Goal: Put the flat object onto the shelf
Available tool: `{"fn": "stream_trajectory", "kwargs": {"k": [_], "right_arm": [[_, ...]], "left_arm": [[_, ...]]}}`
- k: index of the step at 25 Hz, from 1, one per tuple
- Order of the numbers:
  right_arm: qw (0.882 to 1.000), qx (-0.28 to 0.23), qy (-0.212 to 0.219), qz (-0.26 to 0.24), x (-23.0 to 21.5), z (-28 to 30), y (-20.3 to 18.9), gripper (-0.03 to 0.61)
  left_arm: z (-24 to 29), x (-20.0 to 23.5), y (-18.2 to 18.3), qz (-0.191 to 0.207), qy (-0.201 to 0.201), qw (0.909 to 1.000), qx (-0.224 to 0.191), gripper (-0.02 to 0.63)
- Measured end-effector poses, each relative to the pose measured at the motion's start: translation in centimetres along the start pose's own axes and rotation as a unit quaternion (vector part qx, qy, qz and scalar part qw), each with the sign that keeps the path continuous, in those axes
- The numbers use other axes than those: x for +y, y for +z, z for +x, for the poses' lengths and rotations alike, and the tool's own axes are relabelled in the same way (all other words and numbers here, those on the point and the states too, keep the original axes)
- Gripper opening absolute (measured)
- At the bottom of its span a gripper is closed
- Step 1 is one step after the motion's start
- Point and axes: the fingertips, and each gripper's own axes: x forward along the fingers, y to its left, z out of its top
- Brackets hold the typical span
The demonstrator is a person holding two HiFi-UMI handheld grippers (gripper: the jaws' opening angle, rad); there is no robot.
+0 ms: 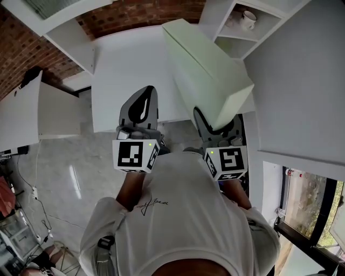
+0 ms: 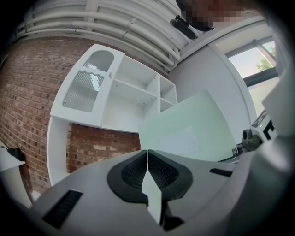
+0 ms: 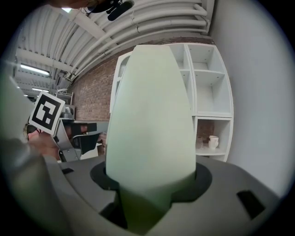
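A large, flat pale-green box [image 1: 202, 67] is held up at a tilt, its far end toward the white shelf unit [image 1: 233, 44]. My right gripper [image 1: 214, 127] is shut on its near end; in the right gripper view the box [image 3: 150, 120] fills the space between the jaws and hides most of what lies ahead. My left gripper [image 1: 145, 96] hangs to the left of the box, apart from it, with its jaws together and nothing held. From the left gripper [image 2: 147, 156] view the box [image 2: 191, 129] shows at the right, with the shelf unit [image 2: 133, 99] behind.
A white mug [image 1: 248, 19] stands in an upper shelf compartment, also seen as the mug [image 3: 213, 141] beside the box. A white tabletop [image 1: 126, 70] lies below the box. A red brick wall [image 1: 135, 16] is behind, a plain wall [image 1: 302, 81] at the right.
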Motion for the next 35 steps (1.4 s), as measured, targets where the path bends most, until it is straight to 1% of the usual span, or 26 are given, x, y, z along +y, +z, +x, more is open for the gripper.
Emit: {"fn": "stream_trajectory", "kwargs": {"k": [3,10,13,18,21,23,26,30,35], "right_arm": [[1.000,-0.011,0.001,0.021,0.6,0.4,0.9,0.276],[0.999,-0.035,0.005,0.017,-0.5,1.5,3.8,0.276],[0.999,-0.044,0.015,0.010,-1.5,2.1,4.8,0.276],[0.997,-0.058,0.047,0.023,-2.7,3.1,6.8,0.276],[0.997,-0.068,0.046,0.006,-3.5,3.7,7.9,0.276],[0.996,-0.075,0.045,0.000,-4.1,3.9,8.5,0.276],[0.995,-0.082,0.048,-0.009,-5.2,4.0,9.3,0.276],[0.994,-0.084,0.052,-0.038,-6.2,4.2,10.3,0.276],[0.993,-0.094,0.056,-0.041,-7.5,4.4,11.7,0.276]], "left_arm": [[0.5,1.3,0.4,-0.009,-0.008,0.9999,-0.004,0.015],[2.5,1.9,0.6,-0.019,-0.022,0.9995,-0.008,0.015],[3.4,2.1,0.8,-0.019,-0.016,0.9996,-0.012,0.015],[4.8,1.8,1.5,-0.009,-0.016,0.9997,-0.016,0.015],[5.4,1.8,1.3,-0.010,-0.018,0.9997,-0.013,0.015],[5.8,1.5,1.1,-0.010,-0.025,0.9996,-0.009,0.015],[6.3,1.3,0.9,-0.009,-0.025,0.9996,-0.008,0.015],[7.0,0.9,0.4,-0.009,-0.026,0.9996,-0.004,0.015],[7.5,0.1,-0.4,-0.013,-0.033,0.9994,0.006,0.015]]}}
